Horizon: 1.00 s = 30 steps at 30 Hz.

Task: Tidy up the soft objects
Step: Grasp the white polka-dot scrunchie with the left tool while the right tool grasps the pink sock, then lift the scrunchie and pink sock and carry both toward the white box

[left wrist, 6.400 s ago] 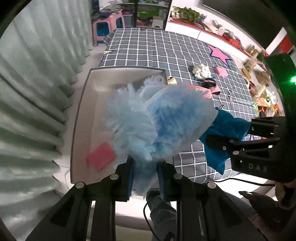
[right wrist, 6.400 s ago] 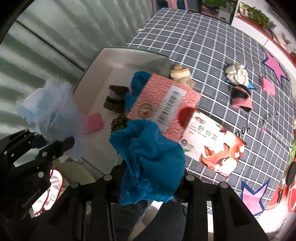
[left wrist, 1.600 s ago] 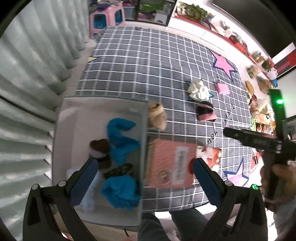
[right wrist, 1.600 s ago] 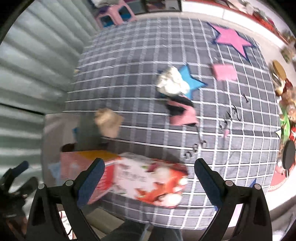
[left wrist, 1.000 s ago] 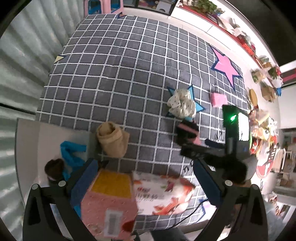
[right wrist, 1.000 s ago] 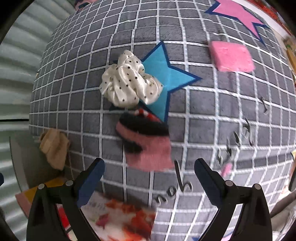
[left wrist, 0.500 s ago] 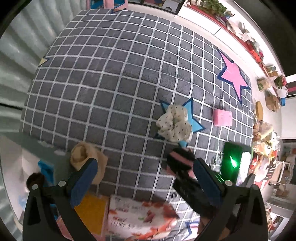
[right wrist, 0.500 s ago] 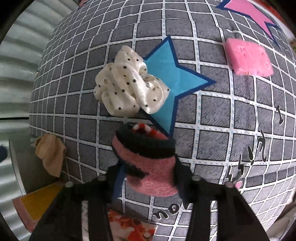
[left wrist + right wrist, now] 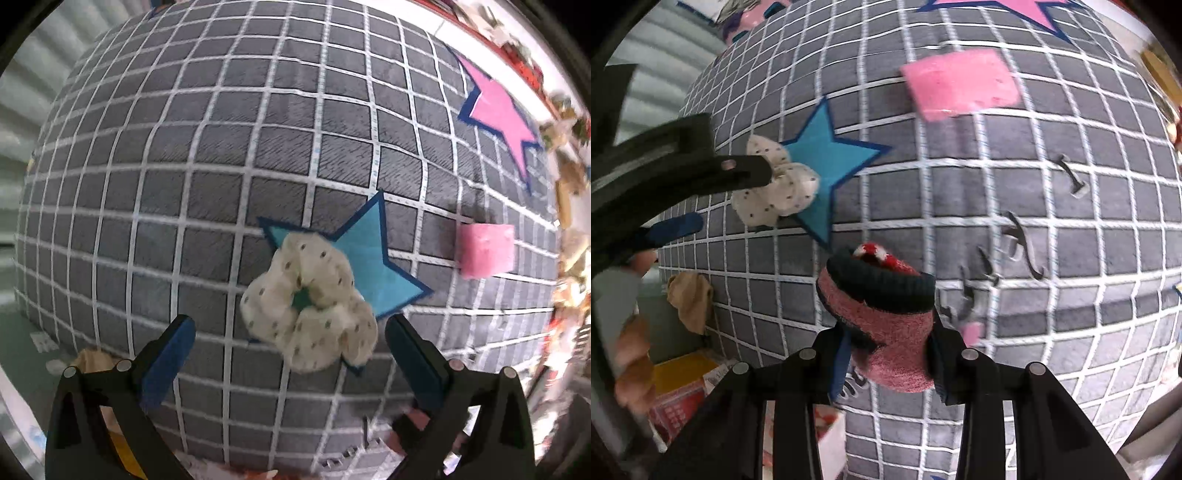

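While our right gripper [image 9: 888, 354] pinches the pink sock [image 9: 886, 325] just above the grid mat [image 9: 221, 166], our left gripper [image 9: 290, 354] hangs wide open around the cream scrunchie [image 9: 310, 310] on the blue star [image 9: 373, 266]; closing too high, we judge, could slip off its silky folds
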Motion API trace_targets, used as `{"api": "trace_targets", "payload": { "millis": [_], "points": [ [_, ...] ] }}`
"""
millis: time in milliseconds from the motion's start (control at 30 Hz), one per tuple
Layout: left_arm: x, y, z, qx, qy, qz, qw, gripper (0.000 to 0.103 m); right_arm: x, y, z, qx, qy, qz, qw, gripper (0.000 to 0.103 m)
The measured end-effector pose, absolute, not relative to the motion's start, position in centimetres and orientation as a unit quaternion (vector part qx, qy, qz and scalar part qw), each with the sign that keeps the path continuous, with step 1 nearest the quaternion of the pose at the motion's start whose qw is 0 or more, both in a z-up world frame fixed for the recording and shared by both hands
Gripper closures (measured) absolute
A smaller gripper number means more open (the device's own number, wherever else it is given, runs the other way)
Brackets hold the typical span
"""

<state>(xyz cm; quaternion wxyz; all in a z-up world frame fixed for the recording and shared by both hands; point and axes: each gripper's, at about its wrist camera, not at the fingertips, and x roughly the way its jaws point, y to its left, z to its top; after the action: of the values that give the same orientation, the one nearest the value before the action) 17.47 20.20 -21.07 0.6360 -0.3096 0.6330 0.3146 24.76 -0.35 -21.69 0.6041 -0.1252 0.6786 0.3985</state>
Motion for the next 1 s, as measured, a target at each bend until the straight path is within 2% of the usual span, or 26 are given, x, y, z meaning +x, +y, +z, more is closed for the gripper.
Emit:
{"api": "trace_targets", "payload": {
  "millis": [233,333,433,467,500,567,1000],
  "points": [
    [19.2,19.8,-23.8,-0.280,0.658,0.334,0.613,0.002,26.1,-3.3,-21.7,-0.107,0.689,0.390,0.601,0.064],
    [19.3,19.8,-24.6,-0.285,0.664,0.346,0.598,0.012,26.2,-4.1,-21.4,-0.102,0.690,0.389,0.602,0.064],
    [19.2,19.5,-24.9,-0.305,0.656,0.331,0.605,0.028,26.2,-4.4,-21.1,-0.091,0.692,0.386,0.603,0.064],
    [19.2,19.4,-24.9,-0.306,0.656,0.326,0.608,0.037,26.4,-4.8,-21.0,-0.090,0.692,0.386,0.603,0.064],
    [19.2,19.6,-24.8,-0.302,0.657,0.323,0.611,0.050,26.5,-4.4,-20.7,-0.089,0.692,0.386,0.603,0.064],
    [19.8,19.2,-24.3,-0.282,0.662,0.320,0.616,0.070,26.6,-4.8,-20.4,-0.088,0.690,0.387,0.605,0.064],
    [17.2,14.0,-17.7,-0.215,0.660,0.285,0.661,0.073,24.7,-5.1,-19.5,-0.098,0.683,0.376,0.618,0.064]
  ]
}}
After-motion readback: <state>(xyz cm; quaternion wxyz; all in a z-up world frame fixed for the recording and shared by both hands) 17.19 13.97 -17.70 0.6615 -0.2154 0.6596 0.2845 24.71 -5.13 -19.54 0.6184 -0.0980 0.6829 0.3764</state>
